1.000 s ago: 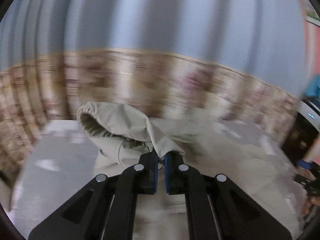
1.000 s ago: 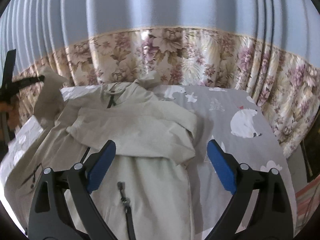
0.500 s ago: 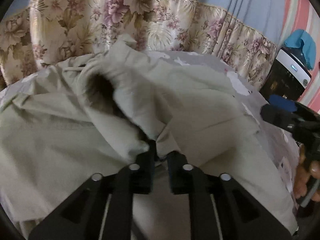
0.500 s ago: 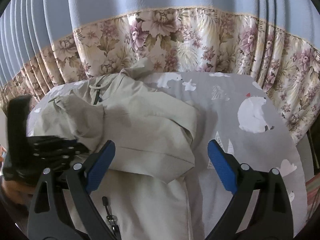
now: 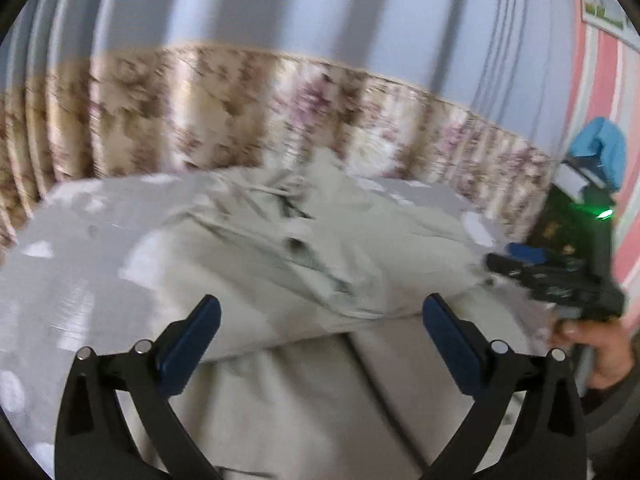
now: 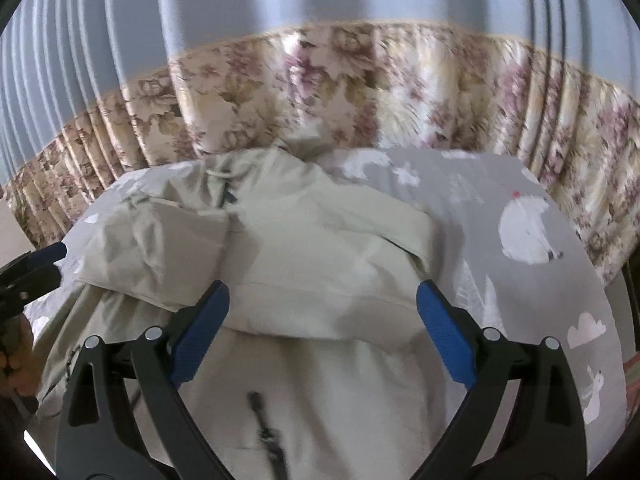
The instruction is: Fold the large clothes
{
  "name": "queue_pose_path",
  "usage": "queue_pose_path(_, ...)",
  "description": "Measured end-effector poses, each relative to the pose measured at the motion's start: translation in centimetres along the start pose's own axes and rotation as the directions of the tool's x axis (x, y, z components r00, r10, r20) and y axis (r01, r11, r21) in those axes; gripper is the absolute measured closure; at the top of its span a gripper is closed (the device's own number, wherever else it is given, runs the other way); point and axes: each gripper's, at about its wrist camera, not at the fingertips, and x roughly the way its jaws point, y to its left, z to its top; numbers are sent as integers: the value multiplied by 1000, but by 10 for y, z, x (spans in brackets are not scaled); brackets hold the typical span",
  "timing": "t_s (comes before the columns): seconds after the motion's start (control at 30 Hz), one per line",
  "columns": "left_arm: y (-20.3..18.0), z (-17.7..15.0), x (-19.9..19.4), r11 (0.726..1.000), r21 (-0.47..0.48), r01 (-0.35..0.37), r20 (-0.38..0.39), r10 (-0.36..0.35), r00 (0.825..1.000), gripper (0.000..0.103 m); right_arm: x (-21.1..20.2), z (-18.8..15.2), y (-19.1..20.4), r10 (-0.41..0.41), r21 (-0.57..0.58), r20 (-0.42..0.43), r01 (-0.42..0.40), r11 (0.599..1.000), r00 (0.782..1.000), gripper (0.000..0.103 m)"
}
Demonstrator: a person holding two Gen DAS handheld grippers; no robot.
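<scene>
A beige hooded jacket [image 6: 320, 248] lies front up on the bed, both sleeves folded across its chest. The left sleeve [image 6: 160, 248] rests loose on the chest. My left gripper [image 5: 320, 312] hovers over the jacket [image 5: 304, 240]; its jaws are opening wide and nothing is pressed between the blue pads. It also shows at the left edge of the right wrist view as the left gripper [image 6: 32, 268]. My right gripper [image 6: 322, 316] stands open above the folded sleeves and touches no cloth. The left wrist view shows it as the right gripper [image 5: 512, 258], held by a hand [image 5: 596, 352].
A grey bedsheet [image 6: 520, 280] printed with white bears and clouds covers the bed. A floral curtain [image 6: 320, 100] hangs right behind it. The jacket's zip pull [image 6: 260, 416] lies near my right gripper. A dark device with a green light [image 5: 576, 216] stands at the right.
My left gripper carried the left sleeve over the jacket's chest, let it go and opened wide, then drew back. My right gripper stayed open and shifted only slightly.
</scene>
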Motion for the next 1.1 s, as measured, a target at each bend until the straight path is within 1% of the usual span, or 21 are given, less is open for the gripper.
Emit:
queue_pose_path(0.03, 7, -1, -1, 999, 3, -49, 5, 49, 999, 2, 0, 3, 11, 19, -14, 12, -19, 1000, 1000, 8)
queue_pose_path(0.17, 34, -1, -1, 987, -40, -154, 3, 154, 988, 2, 3, 11, 64, 101, -74, 42, -98, 992, 994, 12)
queue_pose_path(0.27, 49, -4, 0, 980, -73, -186, -11, 186, 983, 2, 12, 13, 102, 158, -120, 32, -153, 981, 987, 21)
queue_pose_path(0.3, 52, -5, 0, 978, -80, -193, -18, 192, 981, 2, 20, 12, 118, 160, -155, 19, -155, 976, 987, 27)
queue_pose_path(0.33, 55, -7, 1, 977, -85, -197, -23, 196, 980, 2, 27, 12, 127, 151, -176, 11, -147, 973, 988, 34)
queue_pose_path(0.37, 57, -7, 0, 975, -86, -204, -26, 202, 979, 2, 37, 11, 136, 132, -197, -6, -130, 972, 991, 35)
queue_pose_path(0.47, 60, -8, 2, 970, -79, -230, -39, 228, 973, 2, 67, 9, 152, 21, -242, -34, -28, 970, 999, 35)
queue_pose_path(0.57, 62, -7, 6, 968, -88, -236, -50, 232, 971, 2, 92, 6, 153, -48, -278, -65, 28, 960, 997, 34)
queue_pose_path(0.6, 63, -5, 8, 968, -91, -235, -51, 231, 971, 2, 100, 5, 152, -56, -280, -75, 33, 959, 996, 45)
queue_pose_path(0.63, 62, -5, 10, 968, -90, -236, -52, 232, 971, 2, 108, 5, 147, -48, -276, -100, 18, 961, 994, 72)
queue_pose_path(0.67, 62, -4, 11, 967, -86, -238, -54, 234, 971, 2, 111, 7, 140, -36, -258, -112, 6, 966, 993, 76)
queue_pose_path(0.73, 61, -2, 14, 966, -73, -249, -53, 245, 968, 2, 100, 15, 123, -15, -209, -76, -2, 978, 997, 88)
queue_pose_path(0.8, 61, 1, 16, 963, -57, -262, -52, 259, 964, 2, 82, 27, 95, -24, -131, -22, 21, 991, 999, 88)
queue_pose_path(0.83, 61, 2, 19, 961, -52, -270, -52, 267, 962, 2, 75, 32, 78, -51, -84, -1, 51, 995, 999, 88)
queue_pose_path(0.87, 62, 3, 21, 961, -51, -272, -53, 269, 962, 2, 69, 35, 54, -106, -13, 14, 107, 994, 994, 73)
queue_pose_path(0.9, 62, 3, 24, 959, -49, -278, -57, 275, 960, 2, 69, 36, 33, -183, 44, 0, 183, 982, 983, 33)
queue_pose_path(0.93, 62, 3, 31, 956, -45, -290, -72, 287, 955, 2, 70, 34, 18, -211, 81, -28, 212, 974, 977, 14)
queue_pose_path(0.97, 62, 2, 34, 954, -42, -296, -81, 292, 953, 2, 73, 31, -1, -196, 125, -67, 203, 971, 978, 17)
queue_pose_path(1.0, 62, 1, 38, 953, -40, -300, -91, 296, 951, 2, 74, 28, -15, -186, 150, -99, 199, 968, 978, 28)
queue_pose_path(1.03, 63, -1, 41, 952, -42, -303, -97, 297, 950, 2, 71, 24, -27, -202, 156, -106, 216, 964, 974, 31)
queue_pose_path(1.1, 63, -2, 44, 952, -48, -301, -102, 295, 950, 2, 61, 19, -34, -179, 159, -71, 189, 969, 981, 30)
